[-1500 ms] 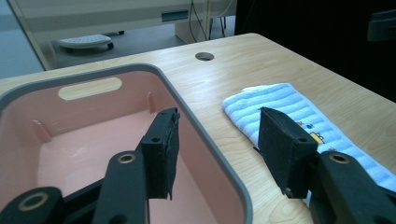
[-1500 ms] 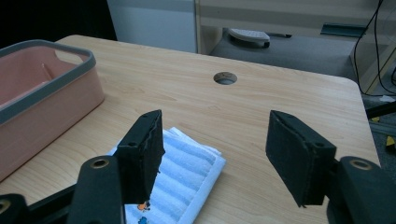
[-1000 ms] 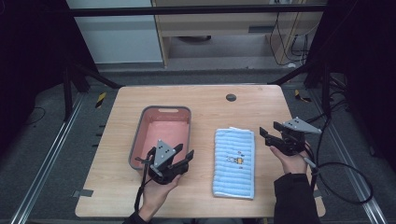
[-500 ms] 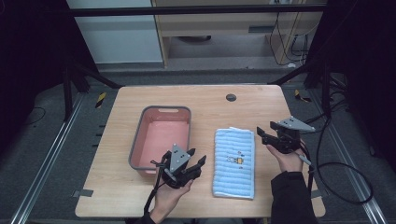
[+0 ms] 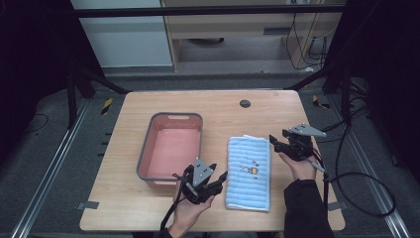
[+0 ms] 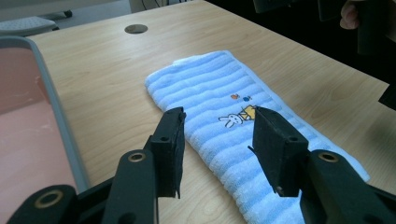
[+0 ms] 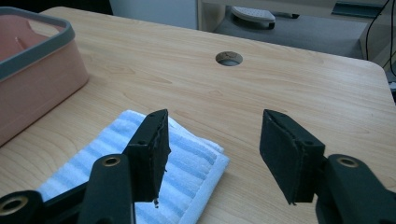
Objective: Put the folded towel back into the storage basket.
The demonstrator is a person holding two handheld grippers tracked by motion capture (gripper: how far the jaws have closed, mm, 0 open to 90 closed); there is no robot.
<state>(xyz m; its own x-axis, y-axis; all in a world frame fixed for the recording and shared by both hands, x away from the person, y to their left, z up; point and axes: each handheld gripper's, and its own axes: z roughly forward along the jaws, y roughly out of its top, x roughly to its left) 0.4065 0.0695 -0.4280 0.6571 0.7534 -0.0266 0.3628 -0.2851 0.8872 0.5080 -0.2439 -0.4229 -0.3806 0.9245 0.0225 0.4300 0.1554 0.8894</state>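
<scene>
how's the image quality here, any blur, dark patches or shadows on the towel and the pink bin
High view: soft and slightly grainy, the table evenly lit against very dark surroundings, the towel and bin casting hardly any shadow. Left gripper view: towel stripes and rabbit print sharp, the bin's pink inside pale and washed out. Right gripper view: towel corner crisp, the background beyond the table softer.

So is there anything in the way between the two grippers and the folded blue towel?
Nothing visible. The left gripper hangs open at the blue towel's near left edge, the right gripper open at its far right corner, only bare table between.
</scene>
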